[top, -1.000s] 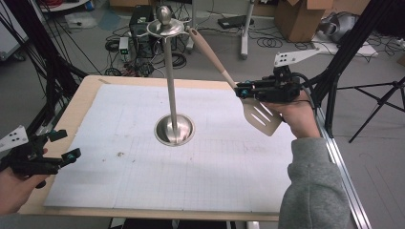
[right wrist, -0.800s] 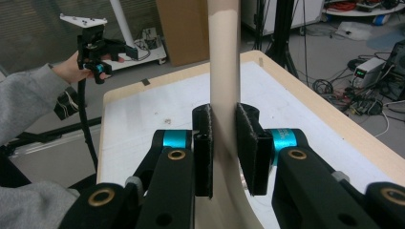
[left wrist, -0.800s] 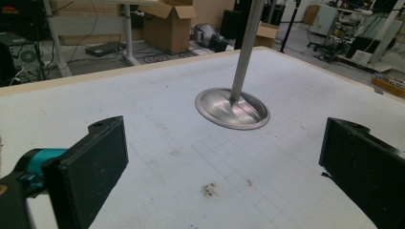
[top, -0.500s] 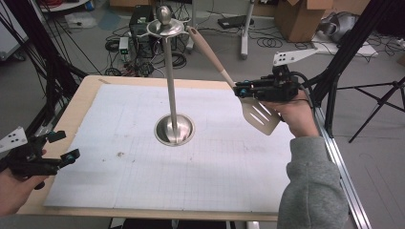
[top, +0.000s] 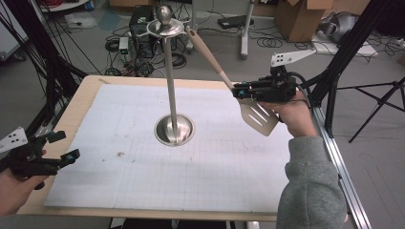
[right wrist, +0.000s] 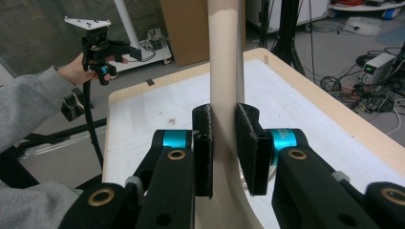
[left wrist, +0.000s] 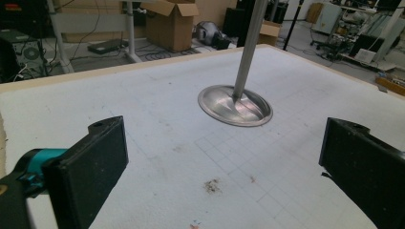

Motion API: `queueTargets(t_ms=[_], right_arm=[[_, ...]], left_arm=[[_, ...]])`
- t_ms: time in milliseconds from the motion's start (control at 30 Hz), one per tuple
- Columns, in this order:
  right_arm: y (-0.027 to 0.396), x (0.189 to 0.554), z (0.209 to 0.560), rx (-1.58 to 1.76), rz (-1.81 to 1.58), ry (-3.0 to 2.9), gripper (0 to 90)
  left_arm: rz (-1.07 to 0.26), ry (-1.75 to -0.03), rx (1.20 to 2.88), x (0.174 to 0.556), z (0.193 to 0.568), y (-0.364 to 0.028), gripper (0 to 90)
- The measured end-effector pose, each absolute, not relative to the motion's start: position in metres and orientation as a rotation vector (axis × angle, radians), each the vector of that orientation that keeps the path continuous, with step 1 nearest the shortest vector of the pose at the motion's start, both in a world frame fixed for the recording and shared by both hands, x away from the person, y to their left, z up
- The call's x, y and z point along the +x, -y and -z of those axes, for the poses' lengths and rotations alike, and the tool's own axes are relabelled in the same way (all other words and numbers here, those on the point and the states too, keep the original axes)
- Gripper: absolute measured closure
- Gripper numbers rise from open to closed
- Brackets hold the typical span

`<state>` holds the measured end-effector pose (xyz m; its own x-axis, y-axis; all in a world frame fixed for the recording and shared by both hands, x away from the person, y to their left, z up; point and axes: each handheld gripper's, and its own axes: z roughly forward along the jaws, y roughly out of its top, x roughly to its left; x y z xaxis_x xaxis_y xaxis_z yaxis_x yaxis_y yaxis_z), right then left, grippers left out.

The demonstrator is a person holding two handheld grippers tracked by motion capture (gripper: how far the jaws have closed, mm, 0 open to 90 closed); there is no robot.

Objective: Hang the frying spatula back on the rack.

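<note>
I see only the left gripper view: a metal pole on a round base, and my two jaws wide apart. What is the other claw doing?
Observer: The right claw is shut on the handle of a slotted spatula, held up over the right part of the table.
Operator: Where does the handle's far end go?
Observer: It reaches the ring at the top of the stand, high above the round base in your view; I cannot tell whether it is hooked on.
Operator: And where is my claw on the table?
Observer: The left claw is at the near left edge, apart from the stand.
</note>
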<state>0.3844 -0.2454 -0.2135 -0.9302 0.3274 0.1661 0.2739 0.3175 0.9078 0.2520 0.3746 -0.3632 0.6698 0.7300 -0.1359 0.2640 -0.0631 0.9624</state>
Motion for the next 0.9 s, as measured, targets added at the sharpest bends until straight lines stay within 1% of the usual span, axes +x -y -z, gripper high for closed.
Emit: queueTargets(t_ms=[900], right_arm=[[0.231, 0.389, 0.220, 0.557, -1.697, -2.561, 78.0]], left_arm=[[-0.466, -0.832, 1.638, 0.252, 0.364, -0.375, 3.1]])
